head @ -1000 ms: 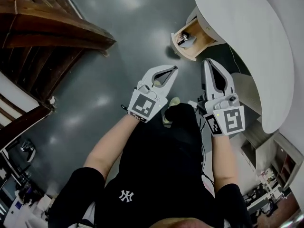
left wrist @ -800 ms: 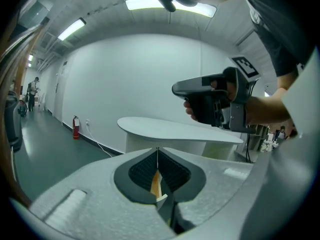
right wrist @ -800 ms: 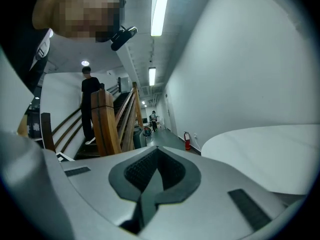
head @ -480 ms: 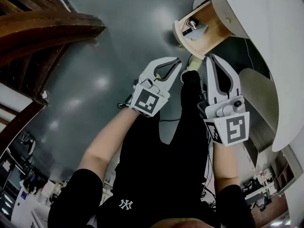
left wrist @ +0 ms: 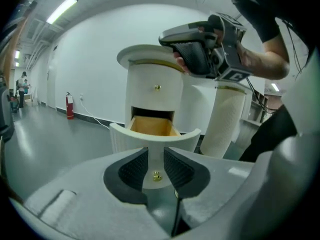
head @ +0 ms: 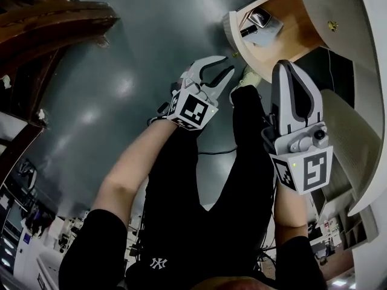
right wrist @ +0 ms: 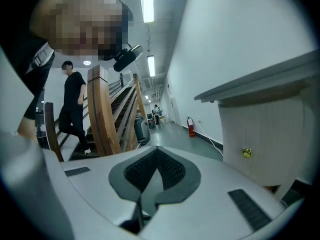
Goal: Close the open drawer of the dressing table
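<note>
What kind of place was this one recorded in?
Probably a large lab or workshop hall, not a home: glossy grey floor, strip ceiling lights, a fire extinguisher by the wall, a wooden staircase.

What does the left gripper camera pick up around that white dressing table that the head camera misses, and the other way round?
Only the left gripper view: a red fire extinguisher by the far white wall. Only the head view: small objects lying inside the open drawer, plus the marker cube on the left gripper. Both: that drawer, the right gripper, and the left gripper's jaws, opening with nothing between them.
</note>
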`<action>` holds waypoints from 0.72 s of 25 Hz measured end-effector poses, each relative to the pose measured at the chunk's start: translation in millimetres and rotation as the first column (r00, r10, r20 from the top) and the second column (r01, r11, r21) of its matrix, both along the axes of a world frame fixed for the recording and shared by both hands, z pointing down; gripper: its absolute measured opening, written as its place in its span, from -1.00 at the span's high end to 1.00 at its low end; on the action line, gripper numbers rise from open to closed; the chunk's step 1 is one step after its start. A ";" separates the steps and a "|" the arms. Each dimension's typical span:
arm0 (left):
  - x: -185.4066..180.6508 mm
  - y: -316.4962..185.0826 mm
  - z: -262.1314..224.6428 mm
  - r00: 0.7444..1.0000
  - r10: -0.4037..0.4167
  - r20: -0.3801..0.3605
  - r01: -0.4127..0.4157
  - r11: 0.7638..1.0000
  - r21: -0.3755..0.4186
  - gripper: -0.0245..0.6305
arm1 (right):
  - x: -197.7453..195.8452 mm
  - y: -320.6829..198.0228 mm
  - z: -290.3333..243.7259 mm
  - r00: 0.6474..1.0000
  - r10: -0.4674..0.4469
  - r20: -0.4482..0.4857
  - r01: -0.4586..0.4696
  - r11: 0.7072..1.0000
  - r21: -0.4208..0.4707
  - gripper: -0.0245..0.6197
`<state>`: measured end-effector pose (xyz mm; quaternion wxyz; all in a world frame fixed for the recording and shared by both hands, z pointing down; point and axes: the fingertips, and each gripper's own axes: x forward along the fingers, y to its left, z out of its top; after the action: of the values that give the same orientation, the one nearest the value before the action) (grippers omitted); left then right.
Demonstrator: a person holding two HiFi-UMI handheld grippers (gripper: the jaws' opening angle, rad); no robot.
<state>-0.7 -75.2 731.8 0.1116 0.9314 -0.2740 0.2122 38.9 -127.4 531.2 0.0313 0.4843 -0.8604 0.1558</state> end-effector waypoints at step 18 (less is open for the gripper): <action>30.4 -1.8 112.6 0.990 0.044 0.133 -0.037 0.998 -0.056 0.59 | 16.0 -3.9 41.5 1.000 -0.016 0.004 0.016 0.999 -0.042 0.88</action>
<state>29.6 -77.0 844.4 0.1133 0.9170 -0.2560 0.2840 54.9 -131.2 572.7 0.0412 0.4764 -0.8608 0.1743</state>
